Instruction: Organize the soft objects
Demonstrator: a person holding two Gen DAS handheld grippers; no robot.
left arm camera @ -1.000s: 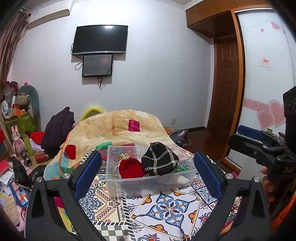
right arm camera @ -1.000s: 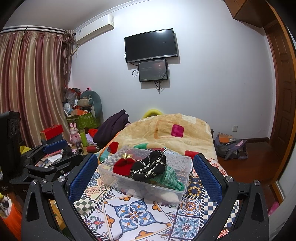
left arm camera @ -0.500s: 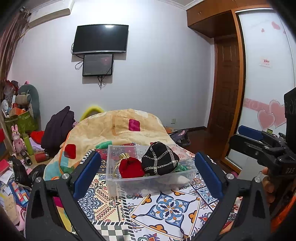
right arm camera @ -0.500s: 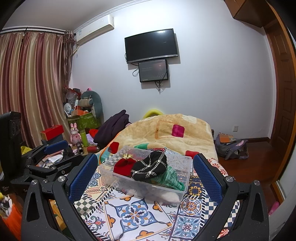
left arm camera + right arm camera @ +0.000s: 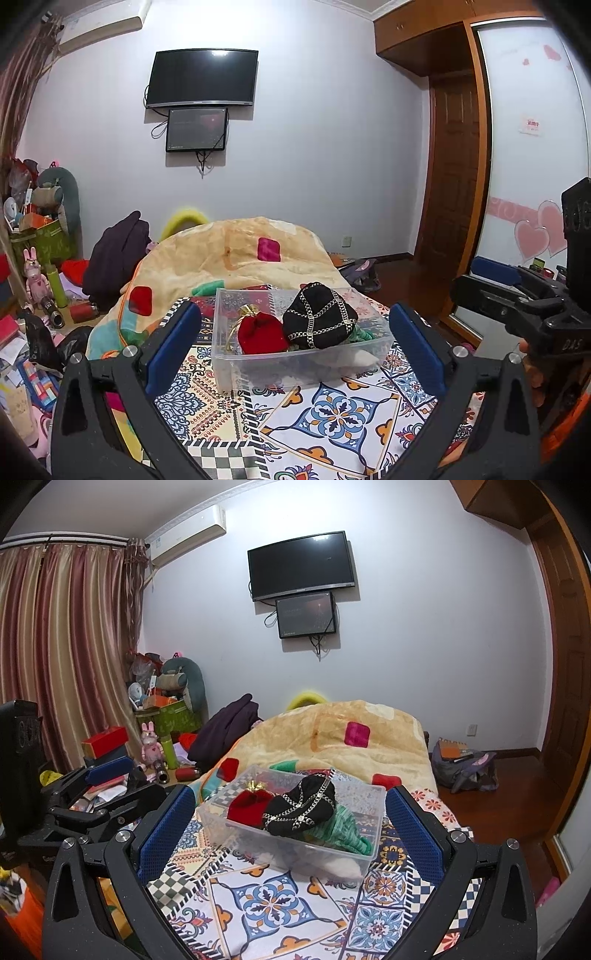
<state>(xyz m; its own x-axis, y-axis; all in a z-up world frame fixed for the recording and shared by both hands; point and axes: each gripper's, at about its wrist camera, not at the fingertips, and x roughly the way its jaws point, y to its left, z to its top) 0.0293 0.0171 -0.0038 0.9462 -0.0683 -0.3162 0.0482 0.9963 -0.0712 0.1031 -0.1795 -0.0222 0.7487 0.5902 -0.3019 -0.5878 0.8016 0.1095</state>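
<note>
A clear plastic bin [image 5: 236, 365] [image 5: 373, 812] stands on the patterned bed cover. In it lie a red pouch with a gold tie [image 5: 261, 333] [image 5: 246, 807], a black cap with chain trim [image 5: 318, 316] [image 5: 301, 807], a green knit piece [image 5: 345, 834] and something white at the bottom [image 5: 341, 867]. My left gripper [image 5: 295, 343] is open and empty, its blue pads wide apart in front of the bin. My right gripper [image 5: 290, 827] is also open and empty, held back from the bin. Each gripper shows in the other's view, the right [image 5: 517, 295] and the left [image 5: 85, 794].
A yellow blanket [image 5: 236, 254] is heaped behind the bin. Dark clothes [image 5: 114, 254], toys and boxes clutter the left side [image 5: 155, 716]. A bag [image 5: 461, 768] lies on the wooden floor at the right, by a door [image 5: 454, 177].
</note>
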